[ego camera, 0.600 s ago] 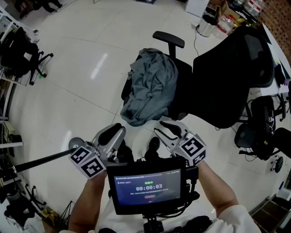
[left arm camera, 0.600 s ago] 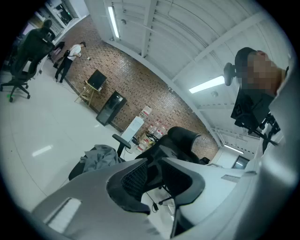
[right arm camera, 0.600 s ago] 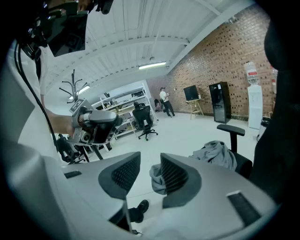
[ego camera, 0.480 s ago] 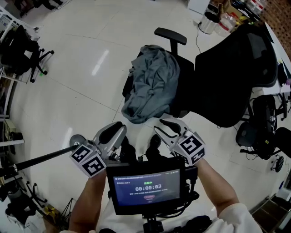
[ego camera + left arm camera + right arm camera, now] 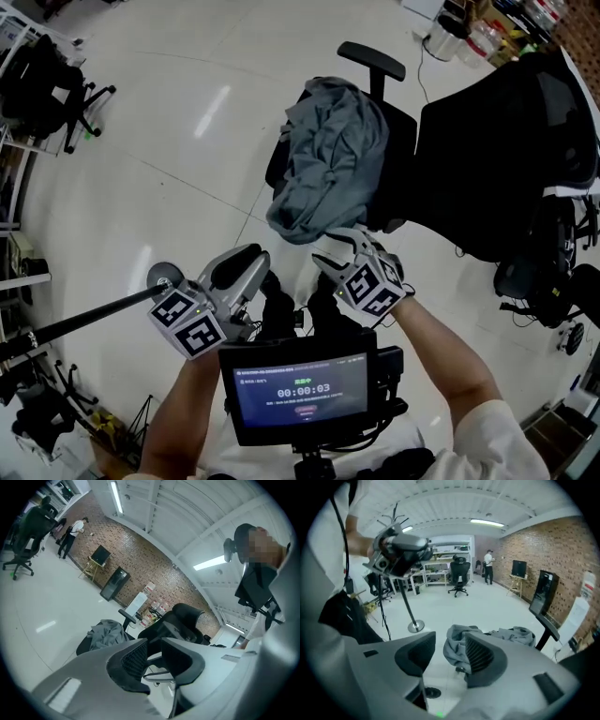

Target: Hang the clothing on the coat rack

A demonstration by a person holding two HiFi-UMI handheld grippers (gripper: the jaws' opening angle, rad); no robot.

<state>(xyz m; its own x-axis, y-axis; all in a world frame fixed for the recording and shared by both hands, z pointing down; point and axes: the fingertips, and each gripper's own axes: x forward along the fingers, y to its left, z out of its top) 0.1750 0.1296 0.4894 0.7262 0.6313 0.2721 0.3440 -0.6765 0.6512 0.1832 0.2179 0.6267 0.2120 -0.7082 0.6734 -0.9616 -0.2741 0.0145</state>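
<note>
A crumpled grey garment [image 5: 330, 155] lies heaped on the seat of a black office chair [image 5: 398, 141], and it hangs over the seat's front edge. It also shows in the right gripper view as the garment [image 5: 457, 644] just beyond the jaws. My right gripper [image 5: 342, 246] is open wide and empty, close to the garment's lower edge. My left gripper [image 5: 246, 261] hovers to the left, its jaws a narrow gap apart with nothing between them. The coat rack's round base [image 5: 166, 277] stands on the floor at the left, its pole [image 5: 404, 599] rising to bare hooks [image 5: 391, 510].
The chair's tall black backrest [image 5: 511, 131] and armrest [image 5: 372, 59] rise behind the garment. More office chairs stand at the far left [image 5: 42, 89] and lower right [image 5: 548, 272]. A small screen [image 5: 300, 389] sits below my hands. Jugs [image 5: 441, 37] stand at the top right.
My right gripper has moved forward toward the garment's lower edge. The chair and garment have shifted a little up and right in the view. The left gripper has hardly moved.
</note>
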